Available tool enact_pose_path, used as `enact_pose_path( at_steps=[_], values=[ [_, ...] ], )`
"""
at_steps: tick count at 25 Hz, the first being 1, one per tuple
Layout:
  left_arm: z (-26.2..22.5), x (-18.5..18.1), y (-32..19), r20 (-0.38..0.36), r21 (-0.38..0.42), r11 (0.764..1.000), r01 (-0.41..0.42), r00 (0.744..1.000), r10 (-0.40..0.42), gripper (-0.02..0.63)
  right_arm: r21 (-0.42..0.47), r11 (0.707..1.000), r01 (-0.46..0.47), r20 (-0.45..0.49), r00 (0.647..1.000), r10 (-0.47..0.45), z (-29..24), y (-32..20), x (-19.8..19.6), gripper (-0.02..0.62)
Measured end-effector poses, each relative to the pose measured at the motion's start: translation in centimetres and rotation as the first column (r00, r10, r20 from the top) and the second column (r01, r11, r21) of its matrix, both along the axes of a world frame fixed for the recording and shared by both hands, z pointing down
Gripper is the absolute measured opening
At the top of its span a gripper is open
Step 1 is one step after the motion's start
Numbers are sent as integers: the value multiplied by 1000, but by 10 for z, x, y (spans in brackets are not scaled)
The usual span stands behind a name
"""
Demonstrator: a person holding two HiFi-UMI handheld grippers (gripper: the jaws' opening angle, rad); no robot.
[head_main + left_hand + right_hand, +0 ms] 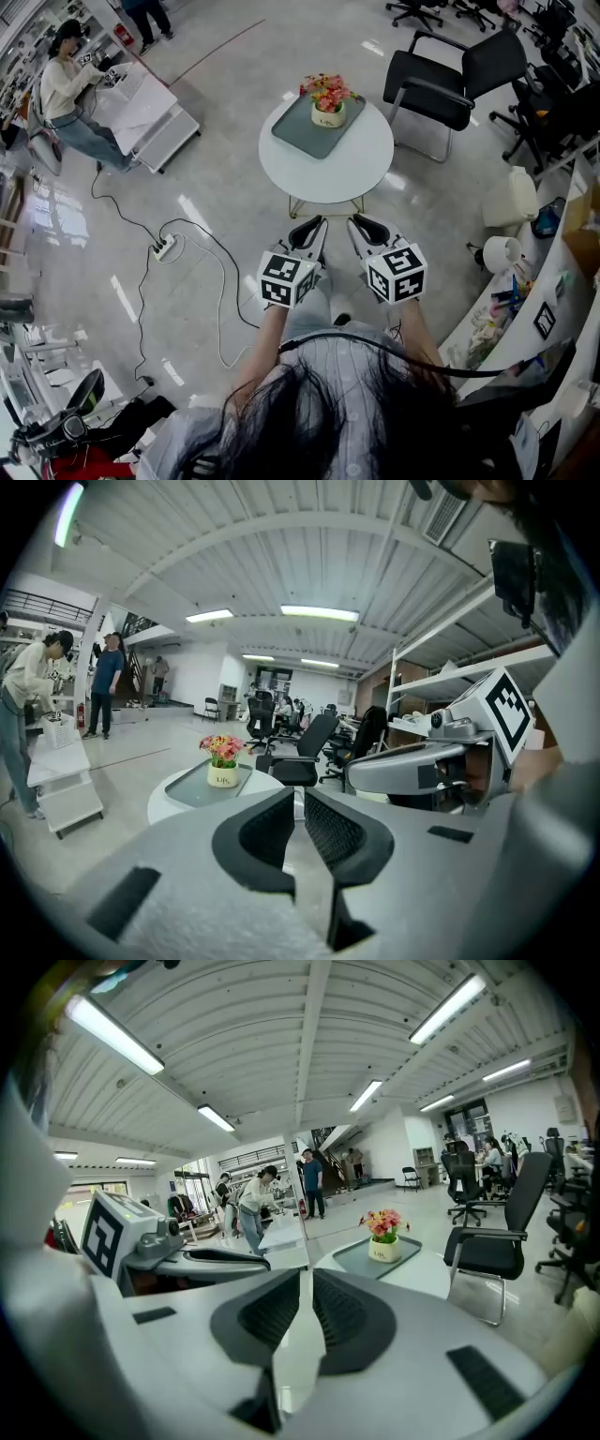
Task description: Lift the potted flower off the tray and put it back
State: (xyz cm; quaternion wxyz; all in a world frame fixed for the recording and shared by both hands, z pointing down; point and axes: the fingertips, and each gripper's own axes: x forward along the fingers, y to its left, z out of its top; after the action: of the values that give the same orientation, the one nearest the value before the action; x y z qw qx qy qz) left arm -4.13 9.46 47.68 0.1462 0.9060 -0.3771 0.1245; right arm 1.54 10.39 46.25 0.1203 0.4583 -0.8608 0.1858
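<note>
Left gripper (298, 801) jaws are pressing together, holding nothing; right gripper (306, 1286) jaws are doing the same. Both are hovering side by side just short of the table (361, 167). Flower (327, 101) is standing upright on the tray (298, 133), toward the table's far side, well apart from both grippers

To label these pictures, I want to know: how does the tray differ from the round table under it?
The tray is grey-green and rectangular with rounded corners; the table is white and round. The tray is smaller and covers only the far part of the table's top. The tray carries the potted flower; the table carries the tray. Both are plain and lie level.
</note>
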Motion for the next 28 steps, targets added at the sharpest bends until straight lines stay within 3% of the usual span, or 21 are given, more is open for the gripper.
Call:
enact_pose_path(
  at_steps=[16,28],
  values=[
    [-4,-16,-137,-5,-10,996,-85,996,85,28,-7,998,-57,-34,998,57,-5,-133,-16,63],
    [9,-32,-187,-29,-46,991,-123,992,122,28,-40,993,-112,-47,993,110,6,-177,-28,63]
  ],
)
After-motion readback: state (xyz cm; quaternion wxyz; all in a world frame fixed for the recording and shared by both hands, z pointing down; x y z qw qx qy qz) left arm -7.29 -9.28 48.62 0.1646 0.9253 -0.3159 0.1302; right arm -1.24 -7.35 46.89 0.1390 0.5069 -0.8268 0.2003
